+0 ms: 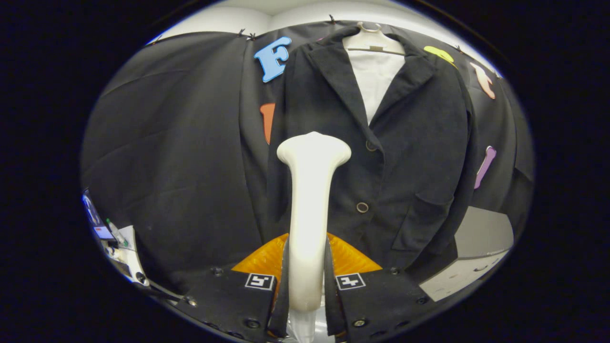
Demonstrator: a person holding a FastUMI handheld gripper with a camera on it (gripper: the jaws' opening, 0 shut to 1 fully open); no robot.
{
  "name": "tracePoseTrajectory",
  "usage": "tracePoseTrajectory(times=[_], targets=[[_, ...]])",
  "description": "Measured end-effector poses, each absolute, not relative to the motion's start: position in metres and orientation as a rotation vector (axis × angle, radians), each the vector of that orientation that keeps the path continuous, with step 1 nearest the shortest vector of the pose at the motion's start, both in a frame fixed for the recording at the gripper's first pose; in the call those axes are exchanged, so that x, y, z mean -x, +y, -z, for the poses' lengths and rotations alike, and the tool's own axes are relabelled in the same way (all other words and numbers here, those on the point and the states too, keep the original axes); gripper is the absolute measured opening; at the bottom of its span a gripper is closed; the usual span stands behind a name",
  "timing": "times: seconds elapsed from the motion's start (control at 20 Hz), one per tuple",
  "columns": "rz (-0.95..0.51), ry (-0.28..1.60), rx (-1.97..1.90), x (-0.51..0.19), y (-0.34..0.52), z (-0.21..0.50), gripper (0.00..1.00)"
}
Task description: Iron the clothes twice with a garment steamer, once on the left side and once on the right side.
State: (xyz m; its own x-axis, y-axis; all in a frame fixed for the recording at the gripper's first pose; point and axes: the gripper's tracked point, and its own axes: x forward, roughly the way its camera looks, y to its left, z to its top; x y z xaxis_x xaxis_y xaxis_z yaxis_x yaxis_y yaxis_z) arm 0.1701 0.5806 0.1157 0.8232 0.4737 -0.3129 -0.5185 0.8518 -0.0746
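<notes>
A: What does the gripper view give us?

B: The claw (306, 286) is clamped on the handle of the steamer (310, 209), one finger pressing on each side. The steamer stands upright between the fingers, its long axis running straight up and ahead, and its wide head sits at the top.

A: And the clothes?

B: A dark jacket (381, 143) hangs on a hanger (373, 40) against the booth wall, beyond the fingers, with a white shirt (374, 81) showing at the open collar. The steamer head lies over the jacket's panel on the side nearer the bare wall, level with the upper button (370, 145). I cannot tell whether the head touches the cloth.

A: So what does the next move turn on?

B: My guess is that the head has to travel along that panel, up or down, keeping its face to the cloth, then cross the button line to the pocket (419, 224) side.
</notes>
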Motion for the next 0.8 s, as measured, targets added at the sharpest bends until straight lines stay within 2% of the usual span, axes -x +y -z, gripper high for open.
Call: tracePoseTrajectory(times=[0.8], targets=[[-0.503,0.455,0.190,-0.174,0.545,-0.021,0.34]])
